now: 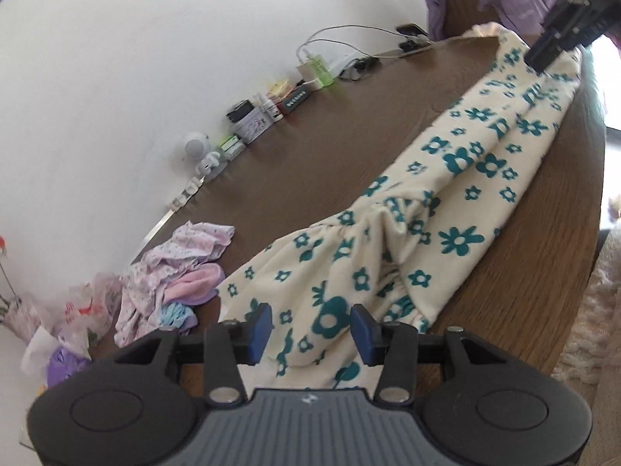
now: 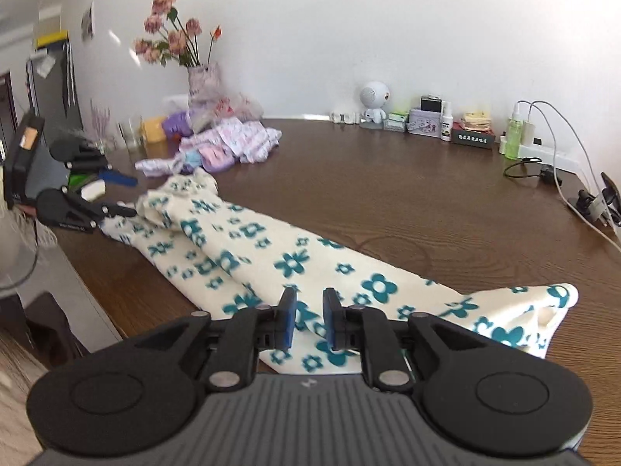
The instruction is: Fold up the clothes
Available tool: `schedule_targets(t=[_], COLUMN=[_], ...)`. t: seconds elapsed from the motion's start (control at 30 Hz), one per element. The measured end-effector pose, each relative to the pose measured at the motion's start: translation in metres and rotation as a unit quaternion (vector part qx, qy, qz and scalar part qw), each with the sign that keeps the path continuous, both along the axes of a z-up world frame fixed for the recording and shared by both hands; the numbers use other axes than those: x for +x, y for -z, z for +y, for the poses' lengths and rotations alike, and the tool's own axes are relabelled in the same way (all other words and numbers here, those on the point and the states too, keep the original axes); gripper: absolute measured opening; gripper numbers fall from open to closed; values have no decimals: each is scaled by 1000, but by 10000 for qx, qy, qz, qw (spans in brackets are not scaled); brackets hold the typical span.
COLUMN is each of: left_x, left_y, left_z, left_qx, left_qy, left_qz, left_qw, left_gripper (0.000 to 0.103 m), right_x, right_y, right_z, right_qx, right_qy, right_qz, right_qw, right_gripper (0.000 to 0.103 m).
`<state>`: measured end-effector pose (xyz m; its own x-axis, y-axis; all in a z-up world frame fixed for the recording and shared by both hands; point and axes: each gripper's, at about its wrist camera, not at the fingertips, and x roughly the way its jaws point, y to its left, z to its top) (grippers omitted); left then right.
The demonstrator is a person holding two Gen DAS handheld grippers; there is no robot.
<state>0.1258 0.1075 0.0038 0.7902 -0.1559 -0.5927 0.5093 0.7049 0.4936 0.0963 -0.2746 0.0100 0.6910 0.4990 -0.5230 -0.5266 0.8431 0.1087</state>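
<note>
Two grippers, one long garment: pinch both ends before folding

Both sets of jaws stand apart with nothing clamped. Left gripper [image 1: 310, 330] is wide open over the gathered waistband end of the cream floral garment [image 1: 446, 202]; right gripper [image 2: 307, 320] has a narrow gap, fabric beneath it but pads not pressing on it.

Garment lies stretched along the near edge of the brown wooden table [image 2: 388, 194], already doubled lengthwise, one end bunched near each gripper.

My read of the step: re-grip both ends for the next fold
- bite all layers, not just the top one, or the stack will splay
- keep the cloth taut between the two hands while lifting
- fold inward over the tabletop; the near hem sits close to the edge and could slide off

Room: white wall behind, pile of pink and lilac clothes [image 2: 229, 143] well apart at the far left, vase of flowers [image 2: 174, 35], small round white gadget [image 2: 374, 103], bottles, boxes and charger cables [image 2: 559, 143] along the wall side
</note>
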Motion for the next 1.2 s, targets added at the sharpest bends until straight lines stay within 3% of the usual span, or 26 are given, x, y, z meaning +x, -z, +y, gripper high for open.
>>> schedule_targets(t=[0.07, 0.17, 0.27, 0.37, 0.47, 0.63, 0.67, 0.7, 0.77, 1.03, 1.13, 1.2], left_x=[15, 46, 74, 93, 102, 113, 114, 116, 115, 66, 49, 47], left_y=[-12, -19, -13, -2, 6, 16, 17, 19, 20, -15, -14, -5], left_z=[15, 37, 53, 63, 69, 78, 80, 84, 88, 93, 92, 94], left_qx=[-470, -1270, -2022, -2633, -2966, -3187, -3318, -3480, -3764, -3980, -3922, -3911], left_qy=[-399, -995, -1383, -1720, -1893, -2193, -2210, -2203, -2102, -1981, -1996, -2144], left_qz=[132, 572, 1191, 1552, 1698, 1890, 1928, 1973, 2038, 947, 861, 988], left_qw=[9980, 9852, 9622, 9365, 9205, 9025, 8966, 8896, 8790, 8907, 8938, 8895], left_gripper=[48, 50, 50, 50, 49, 47, 42, 21, 2, 0, 0, 2], right_x=[7, 19, 28, 30, 26, 26, 27, 27, 27, 21, 21, 21], right_y=[1, 6, 16, 25, 30, 36, 37, 38, 39, 41, 41, 42], right_z=[11, 28, 43, 53, 61, 67, 68, 68, 69, 80, 80, 81], right_qx=[31, 56, 250, 423, 364, 279, 252, 229, 192, -129, -176, -195], right_qy=[49, 109, 93, 172, 294, 433, 446, 458, 461, 526, 546, 550], right_qz=[-18, 43, 283, 447, 367, 416, 423, 431, 422, 231, 195, 175], right_qw=[10000, 9999, 9992, 9980, 9982, 9978, 9978, 9978, 9979, 9983, 9982, 9981], right_gripper=[17, 17, 17, 17, 17, 20, 20, 20, 20, 20, 20, 20])
